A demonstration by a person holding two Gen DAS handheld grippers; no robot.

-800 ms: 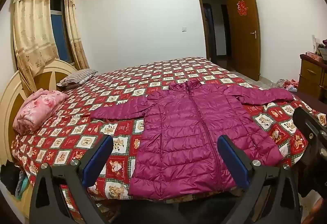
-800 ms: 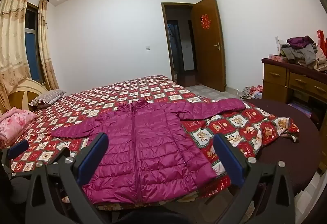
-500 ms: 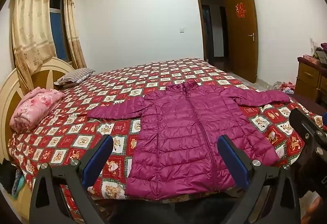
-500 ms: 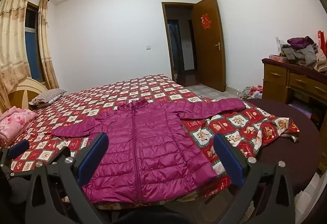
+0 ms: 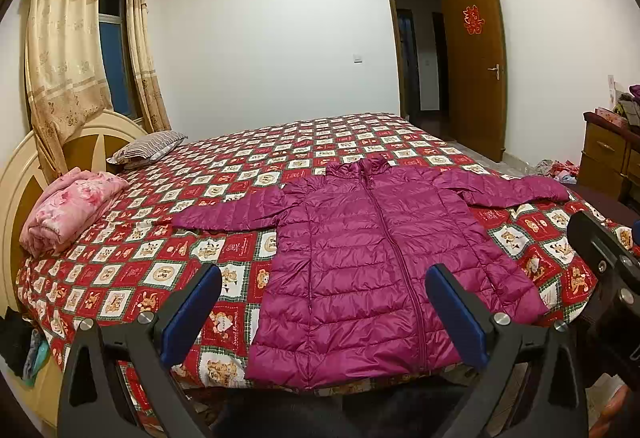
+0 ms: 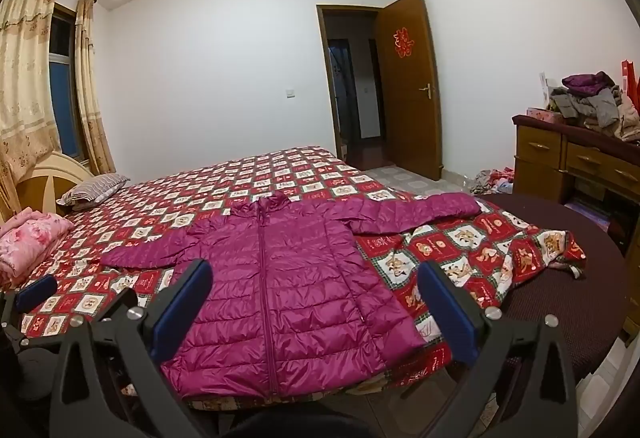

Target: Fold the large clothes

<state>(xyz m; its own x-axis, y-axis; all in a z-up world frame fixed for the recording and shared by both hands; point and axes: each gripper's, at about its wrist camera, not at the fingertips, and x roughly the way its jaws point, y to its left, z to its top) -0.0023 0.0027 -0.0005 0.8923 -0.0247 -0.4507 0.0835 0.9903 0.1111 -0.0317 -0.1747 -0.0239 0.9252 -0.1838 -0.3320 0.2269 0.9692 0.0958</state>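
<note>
While both tongs gape, jacket (image 5: 372, 262) lies flat just beyond them.

Jacket (image 5: 372, 262) hem partly behind the near jaws, dresser (image 6: 576, 158) cut off at frame edge.

Both wrist views look slightly downward from the bedside, sharing the bed (image 5: 120, 278) and jacket (image 6: 280, 278).
</note>
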